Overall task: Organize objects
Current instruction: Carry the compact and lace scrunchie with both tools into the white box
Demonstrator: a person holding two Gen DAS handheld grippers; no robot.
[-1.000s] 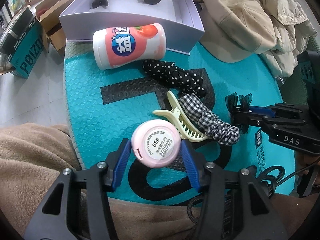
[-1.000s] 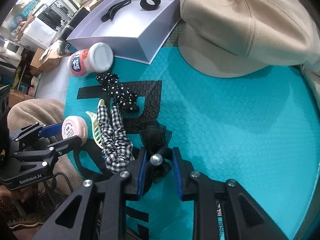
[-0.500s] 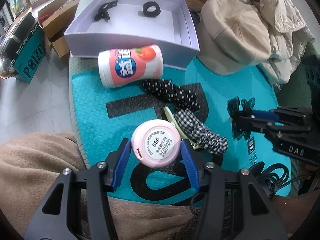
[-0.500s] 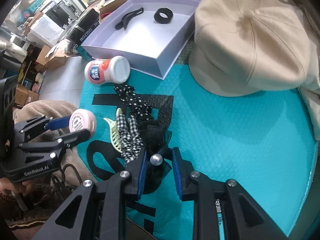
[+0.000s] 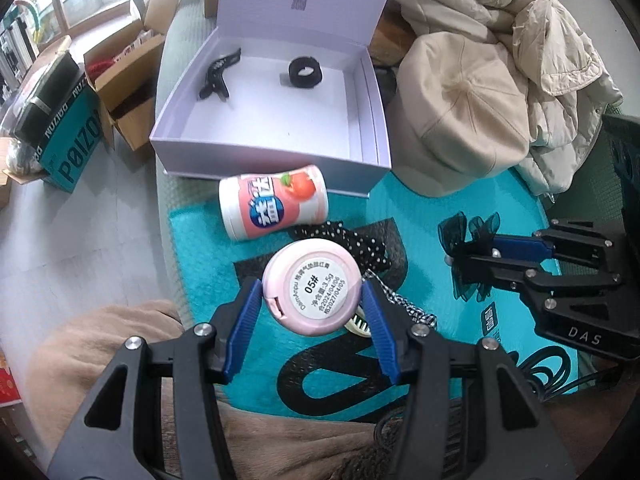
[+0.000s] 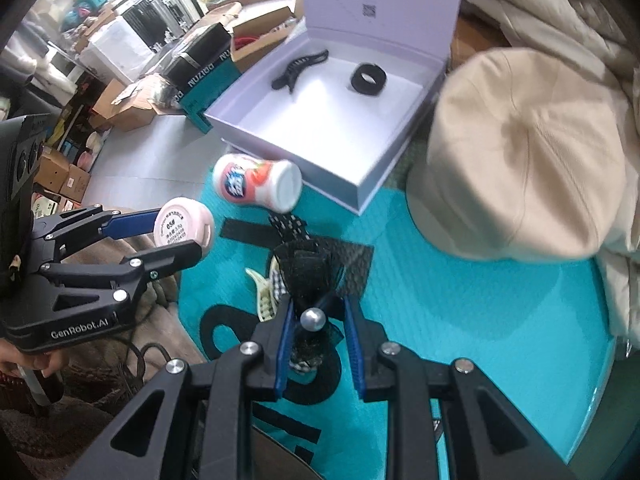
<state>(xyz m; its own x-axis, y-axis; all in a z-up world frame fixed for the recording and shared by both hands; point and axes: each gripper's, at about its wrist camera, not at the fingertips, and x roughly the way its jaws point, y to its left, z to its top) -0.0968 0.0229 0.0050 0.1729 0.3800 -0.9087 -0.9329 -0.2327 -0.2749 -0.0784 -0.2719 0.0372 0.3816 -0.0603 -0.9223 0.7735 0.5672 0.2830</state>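
Note:
My left gripper (image 5: 312, 300) is shut on a round pink compact (image 5: 312, 286) labelled 05#, held above the teal mat (image 5: 200, 256); it also shows in the right wrist view (image 6: 184, 226). My right gripper (image 6: 316, 320) is shut on a black mesh bow clip (image 6: 310, 272) with a silver bead, also seen in the left wrist view (image 5: 468, 236). An open lilac box (image 5: 264, 148) at the back holds a black clip (image 5: 216, 74) and a black ring (image 5: 305, 73). A pink candy bottle (image 5: 276, 206) lies in front of the box.
A polka-dot scrunchie (image 5: 360, 244), a checked scrunchie (image 5: 404, 304) and a cream claw clip (image 6: 262, 300) lie on the mat. A beige cap (image 5: 460, 120) and a coat (image 5: 540, 40) lie at the right. Cardboard boxes (image 5: 124, 92) stand on the floor at the left.
Both grippers have risen and moved toward the lilac box, each keeping its object. The items on the mat have stayed in place.

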